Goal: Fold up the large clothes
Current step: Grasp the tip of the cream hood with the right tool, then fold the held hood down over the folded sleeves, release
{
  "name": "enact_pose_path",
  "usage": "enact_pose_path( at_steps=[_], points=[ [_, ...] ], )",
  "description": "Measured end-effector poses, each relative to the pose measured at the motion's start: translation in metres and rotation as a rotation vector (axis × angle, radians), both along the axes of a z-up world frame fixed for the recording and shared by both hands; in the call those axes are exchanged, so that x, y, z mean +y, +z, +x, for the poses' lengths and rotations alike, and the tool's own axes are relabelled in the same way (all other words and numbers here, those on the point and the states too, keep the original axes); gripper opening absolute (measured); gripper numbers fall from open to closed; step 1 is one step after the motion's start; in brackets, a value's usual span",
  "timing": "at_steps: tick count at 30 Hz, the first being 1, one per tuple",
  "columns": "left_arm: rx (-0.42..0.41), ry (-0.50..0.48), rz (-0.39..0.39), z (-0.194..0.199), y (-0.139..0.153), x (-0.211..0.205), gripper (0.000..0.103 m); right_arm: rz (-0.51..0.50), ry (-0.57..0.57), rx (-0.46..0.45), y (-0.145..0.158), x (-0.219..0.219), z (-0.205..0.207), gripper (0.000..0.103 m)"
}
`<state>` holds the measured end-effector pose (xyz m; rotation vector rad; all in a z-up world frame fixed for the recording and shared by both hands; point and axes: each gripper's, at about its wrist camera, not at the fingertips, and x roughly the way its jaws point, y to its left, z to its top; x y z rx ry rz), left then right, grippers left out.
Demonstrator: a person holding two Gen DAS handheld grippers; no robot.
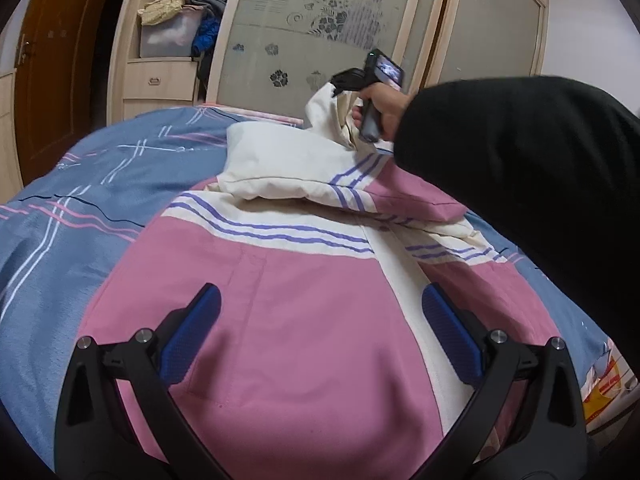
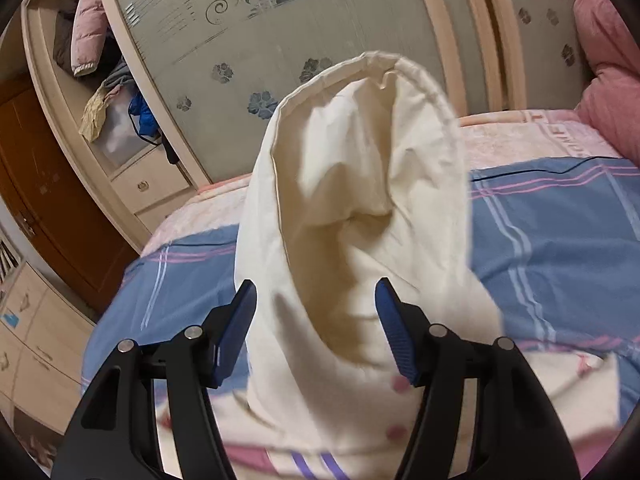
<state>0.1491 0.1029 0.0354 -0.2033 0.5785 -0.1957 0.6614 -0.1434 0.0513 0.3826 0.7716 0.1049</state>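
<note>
The pink-and-cream jacket (image 1: 280,320) lies spread on the blue plaid bed (image 1: 60,240). The left tongs (image 1: 320,332) hover released over its pink front, touching nothing. At one o'clock the right tongs (image 2: 316,320) grasp the cream hood (image 2: 360,184) (bunched, lifted upright) — pads pressing its fabric.

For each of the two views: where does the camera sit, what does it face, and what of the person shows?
Left wrist: behind the open left tool, over the pink jacket; shows the right hand, black sleeve.
Right wrist: behind the right tool, whose fingers flank the raised cream hood; no body shows.
Shared: jacket, blue bedcover, wardrobe.
</note>
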Motion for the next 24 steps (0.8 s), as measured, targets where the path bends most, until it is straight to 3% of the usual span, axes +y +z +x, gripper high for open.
enact_pose_path(
  at_steps=[3, 5, 6, 7, 11, 16, 20, 24],
  points=[
    [0.005, -0.009, 0.015, 0.002, -0.004, -0.002, 0.101, 0.018, 0.004, 0.009, -0.012, 0.007, 0.018, 0.063],
    [0.021, -0.010, 0.005, 0.003, -0.007, -0.002, 0.101, 0.041, 0.025, 0.009, -0.014, 0.012, 0.026, 0.054],
    [0.023, -0.012, -0.007, 0.003, -0.007, -0.001, 0.101, 0.050, 0.049, 0.001, -0.013, 0.015, 0.027, 0.029],
    [0.022, -0.013, -0.018, 0.003, -0.007, -0.001, 0.101, 0.042, 0.055, -0.008, -0.010, 0.019, 0.025, 0.010],
    [0.019, -0.017, -0.002, 0.004, -0.006, -0.008, 0.101, 0.013, 0.088, -0.069, 0.011, 0.027, 0.002, 0.005],
    [-0.019, -0.004, -0.020, -0.002, 0.002, -0.010, 0.101, -0.092, 0.158, -0.186, 0.049, 0.043, -0.073, 0.003],
    [-0.063, 0.022, -0.047, -0.009, 0.012, -0.007, 0.101, -0.190, 0.223, -0.229, 0.050, 0.069, -0.144, 0.003],
    [-0.120, 0.074, -0.081, -0.021, 0.025, 0.000, 0.101, -0.277, 0.291, -0.236, 0.030, 0.105, -0.204, 0.003]
  ],
)
